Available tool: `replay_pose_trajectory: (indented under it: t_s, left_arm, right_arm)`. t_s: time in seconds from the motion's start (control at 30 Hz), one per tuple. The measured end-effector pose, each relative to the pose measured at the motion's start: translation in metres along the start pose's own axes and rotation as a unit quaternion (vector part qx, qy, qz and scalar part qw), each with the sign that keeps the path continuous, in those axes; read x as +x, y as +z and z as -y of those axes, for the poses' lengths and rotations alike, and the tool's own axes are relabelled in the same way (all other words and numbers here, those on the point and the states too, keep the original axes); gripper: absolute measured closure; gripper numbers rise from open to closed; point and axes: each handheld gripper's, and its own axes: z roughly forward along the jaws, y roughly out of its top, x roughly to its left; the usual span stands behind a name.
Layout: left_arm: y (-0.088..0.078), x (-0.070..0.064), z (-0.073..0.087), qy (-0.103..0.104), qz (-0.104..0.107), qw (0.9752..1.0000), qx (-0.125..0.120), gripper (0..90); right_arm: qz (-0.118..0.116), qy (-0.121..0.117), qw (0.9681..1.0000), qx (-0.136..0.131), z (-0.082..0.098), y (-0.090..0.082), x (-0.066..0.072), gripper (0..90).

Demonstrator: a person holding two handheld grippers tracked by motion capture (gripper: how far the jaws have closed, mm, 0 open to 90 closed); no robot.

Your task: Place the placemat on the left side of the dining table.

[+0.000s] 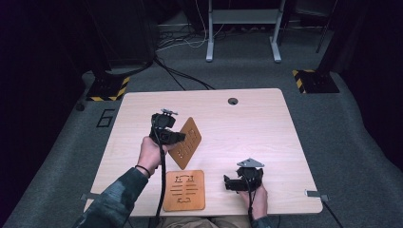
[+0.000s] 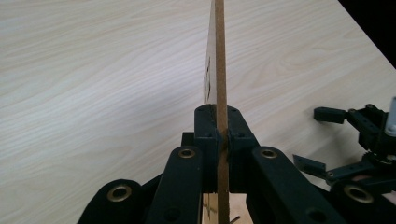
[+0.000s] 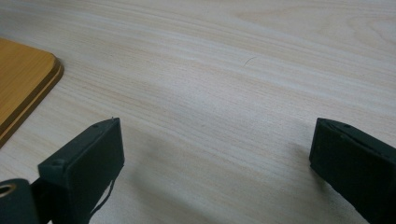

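"6" [image 1: 105, 118] marked on floor; board [image 1: 186, 142] cutouts perhaps letters.

Two thin wooden boards: one [image 1: 186, 142] held up at the left, one [image 1: 185, 190] flat near the front edge. Two grippers: left [image 1: 177, 137], right [image 1: 228, 183].

Wooden board [image 1: 184, 190] on pale table [image 1: 266, 128]

raised board [image 1: 186, 142] at table [image 1: 266, 123] centre, in left gripper [image 1: 177, 137] | flat board [image 1: 184, 190] at its 6 o'clock, on table | right gripper [image 1: 227, 183] at flat board's 3 o'clock
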Motion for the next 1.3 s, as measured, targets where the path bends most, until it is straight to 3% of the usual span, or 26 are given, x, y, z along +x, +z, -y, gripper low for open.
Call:
replay_pose_trajectory:
  t_s: [0.37, 0.6, 0.83, 1.3]
  left_arm:
    - [-0.013, 0.042, 0.001, -0.046, -0.036, 0.9982, -0.017, 86.2]
    - [-0.017, 0.068, 0.004, -0.081, -0.058, 0.9946, -0.029, 86.1]
    - [-0.018, 0.092, 0.008, -0.1, -0.086, 0.9909, -0.028, 86.2]
    - [-0.012, 0.13, 0.015, -0.151, -0.098, 0.9833, -0.027, 86.1]
  right_arm:
    - [0.001, -0.002, 1.0, 0.001, 0.0, 0.0, 0.0, 2.6]
    - [0.003, -0.003, 1.0, 0.001, 0.0, 0.0, 0.001, 2.8]
    - [0.004, -0.003, 1.0, 0.001, 0.0, 0.0, 0.001, 2.9]
    - [0.007, -0.004, 1.0, 0.0, 0.0, 0.0, 0.001, 3.2]
